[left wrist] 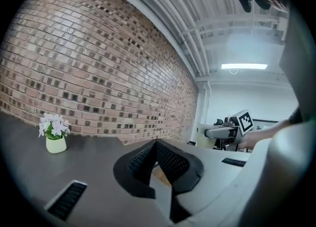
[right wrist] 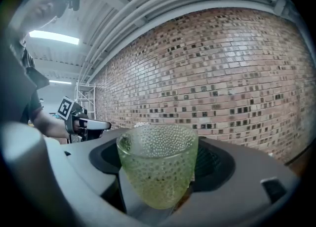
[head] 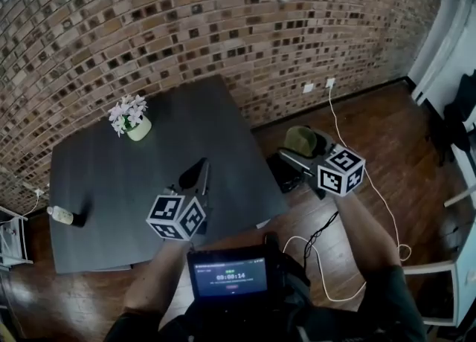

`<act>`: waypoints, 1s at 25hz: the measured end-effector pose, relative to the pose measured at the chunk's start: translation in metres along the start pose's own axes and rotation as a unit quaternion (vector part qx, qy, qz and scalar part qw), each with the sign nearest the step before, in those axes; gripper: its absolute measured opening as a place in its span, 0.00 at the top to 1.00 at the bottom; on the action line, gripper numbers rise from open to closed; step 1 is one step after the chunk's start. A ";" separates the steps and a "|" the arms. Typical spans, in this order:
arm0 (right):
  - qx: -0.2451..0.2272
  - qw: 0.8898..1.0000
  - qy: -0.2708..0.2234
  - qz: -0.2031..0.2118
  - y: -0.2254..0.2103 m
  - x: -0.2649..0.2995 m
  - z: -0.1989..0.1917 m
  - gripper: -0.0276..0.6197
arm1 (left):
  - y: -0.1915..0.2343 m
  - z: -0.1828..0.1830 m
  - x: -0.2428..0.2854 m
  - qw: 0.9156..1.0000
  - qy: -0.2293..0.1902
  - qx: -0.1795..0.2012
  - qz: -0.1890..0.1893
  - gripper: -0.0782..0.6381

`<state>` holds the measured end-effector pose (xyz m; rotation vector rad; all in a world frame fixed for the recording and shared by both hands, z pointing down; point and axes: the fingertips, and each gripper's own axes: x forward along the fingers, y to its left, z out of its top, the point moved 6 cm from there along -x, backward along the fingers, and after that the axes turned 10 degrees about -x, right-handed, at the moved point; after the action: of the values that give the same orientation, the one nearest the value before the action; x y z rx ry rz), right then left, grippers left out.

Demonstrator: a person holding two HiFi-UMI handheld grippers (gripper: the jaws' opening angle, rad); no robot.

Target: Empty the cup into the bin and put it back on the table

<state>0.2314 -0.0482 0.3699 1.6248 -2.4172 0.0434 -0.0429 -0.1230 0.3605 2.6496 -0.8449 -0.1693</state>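
A green bubbled glass cup (head: 300, 140) (right wrist: 158, 164) stands upright between the jaws of my right gripper (head: 299, 152) (right wrist: 158, 148), which is shut on it. It hangs beyond the right edge of the dark table (head: 111, 184), over the wooden floor. I see only a few specks inside the cup. A dark box-like thing (head: 283, 174), possibly the bin, sits on the floor just below the cup. My left gripper (head: 199, 171) (left wrist: 157, 144) hovers over the table's right part, shut and holding nothing.
A small pot of white flowers (head: 132, 120) (left wrist: 55, 134) stands at the table's back. A small bottle-like object (head: 65, 216) lies near its left edge. A white cable (head: 357, 158) trails across the floor from a wall socket. A brick wall runs behind; white furniture (head: 446, 273) stands at right.
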 end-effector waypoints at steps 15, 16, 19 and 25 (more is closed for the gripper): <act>0.001 0.999 0.005 0.032 -0.165 -0.001 -0.018 0.34 | -0.031 -0.008 0.133 0.998 -0.012 0.007 0.064 0.90; 0.002 0.999 0.006 0.033 -0.175 -0.001 -0.019 0.34 | -0.033 -0.010 0.140 0.998 -0.010 0.006 0.069 0.90; 0.003 0.999 0.011 0.032 -0.204 0.002 -0.020 0.34 | -0.036 -0.012 0.159 0.997 -0.007 0.005 0.079 0.90; 0.002 0.999 0.031 0.019 -0.245 0.016 -0.033 0.34 | -0.025 -0.020 0.184 0.993 0.009 0.005 0.116 0.90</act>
<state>0.4559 -0.1523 0.3803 1.5557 -2.4020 0.1027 0.1247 -0.2042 0.3685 2.5324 -1.1409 -0.0821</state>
